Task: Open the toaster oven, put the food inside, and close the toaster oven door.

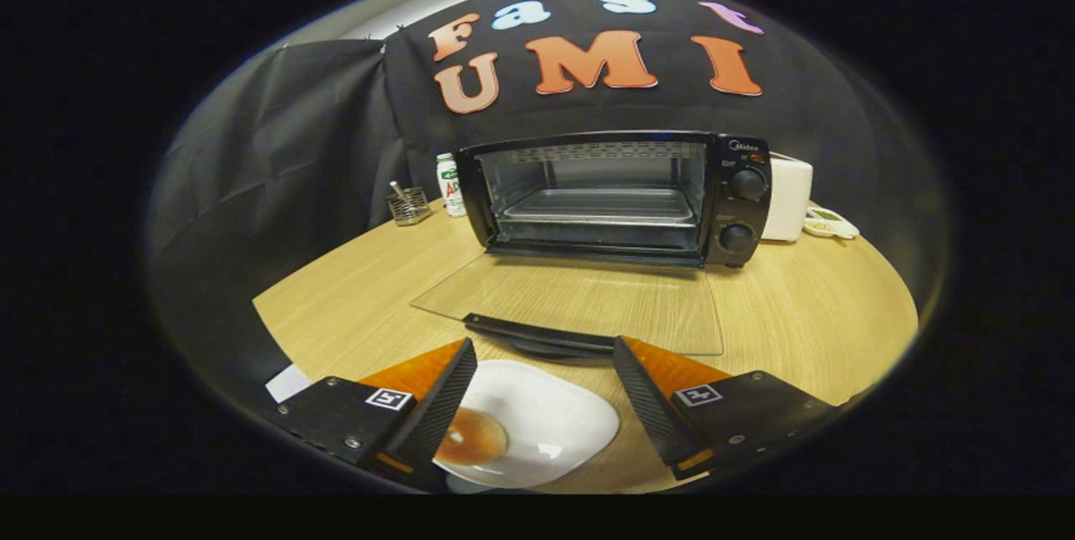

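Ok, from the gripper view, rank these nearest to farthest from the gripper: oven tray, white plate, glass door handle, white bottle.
With the gripper open:
1. White plate, between the fingers, holding a brown bun by the left finger.
2. Glass door handle, just ahead of the fingertips.
3. Oven tray, inside the open toaster oven.
4. White bottle, behind the oven's left side.

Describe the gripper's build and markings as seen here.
The gripper has two flat, wedge-shaped fingers with ribbed inner faces. Each is mounted on a black plate fixed with small screws, and each plate carries a square black-and-white marker. No cables or sleeve visible.
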### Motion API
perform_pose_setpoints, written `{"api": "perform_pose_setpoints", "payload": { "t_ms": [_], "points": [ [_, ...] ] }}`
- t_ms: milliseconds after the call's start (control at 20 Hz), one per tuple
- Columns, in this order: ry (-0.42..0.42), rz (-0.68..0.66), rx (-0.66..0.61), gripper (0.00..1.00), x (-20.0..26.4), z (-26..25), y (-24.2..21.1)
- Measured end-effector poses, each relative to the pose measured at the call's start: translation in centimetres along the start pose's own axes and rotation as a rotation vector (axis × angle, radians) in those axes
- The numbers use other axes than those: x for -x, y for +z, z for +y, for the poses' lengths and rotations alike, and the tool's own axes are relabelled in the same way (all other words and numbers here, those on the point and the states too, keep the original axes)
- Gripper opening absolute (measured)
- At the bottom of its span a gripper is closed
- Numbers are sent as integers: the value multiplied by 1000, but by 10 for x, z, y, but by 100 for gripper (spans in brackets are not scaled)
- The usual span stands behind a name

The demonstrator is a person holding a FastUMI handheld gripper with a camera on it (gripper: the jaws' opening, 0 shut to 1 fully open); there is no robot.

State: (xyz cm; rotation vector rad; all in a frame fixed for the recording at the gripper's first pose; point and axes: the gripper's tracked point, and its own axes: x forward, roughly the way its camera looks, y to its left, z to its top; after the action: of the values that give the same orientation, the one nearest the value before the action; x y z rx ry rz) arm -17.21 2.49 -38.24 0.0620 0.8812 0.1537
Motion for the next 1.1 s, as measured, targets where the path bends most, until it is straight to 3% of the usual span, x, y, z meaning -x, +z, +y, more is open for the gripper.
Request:
{"api": "perform_pose_setpoints", "payload": {
  "t_ms": [250, 850, 1100],
  "points": [
    [88, 21, 28, 98, 23, 31, -19],
    [130, 158, 82, 98, 27, 48, -76],
    [134, 155, 53, 80, 25, 45, -74]
  ]
}}
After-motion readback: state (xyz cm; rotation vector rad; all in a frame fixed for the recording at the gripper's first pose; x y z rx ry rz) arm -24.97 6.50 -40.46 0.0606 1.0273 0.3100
